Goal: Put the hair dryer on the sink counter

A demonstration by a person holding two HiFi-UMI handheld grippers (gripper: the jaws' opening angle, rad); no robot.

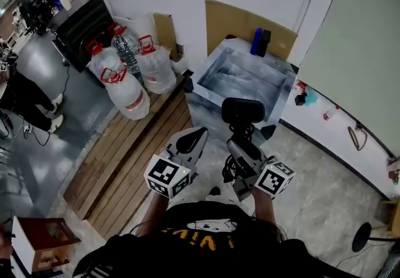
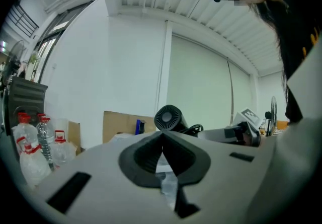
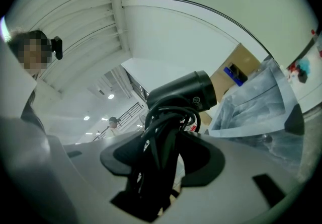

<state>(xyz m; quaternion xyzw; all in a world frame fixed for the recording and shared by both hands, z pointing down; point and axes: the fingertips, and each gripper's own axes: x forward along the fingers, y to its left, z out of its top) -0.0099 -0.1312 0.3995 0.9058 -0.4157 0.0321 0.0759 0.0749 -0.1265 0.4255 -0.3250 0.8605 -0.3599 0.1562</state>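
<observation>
Hair dryer (image 1: 243, 112) handle tight between right gripper (image 1: 239, 144) jaws; left gripper (image 1: 199, 135) closed, empty.

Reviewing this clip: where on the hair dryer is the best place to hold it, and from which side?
The handle, from below, as the right claw holds it now: the hair dryer stands upright, barrel on top, and its cord wraps the narrow handle, which fits between the jaws.
</observation>
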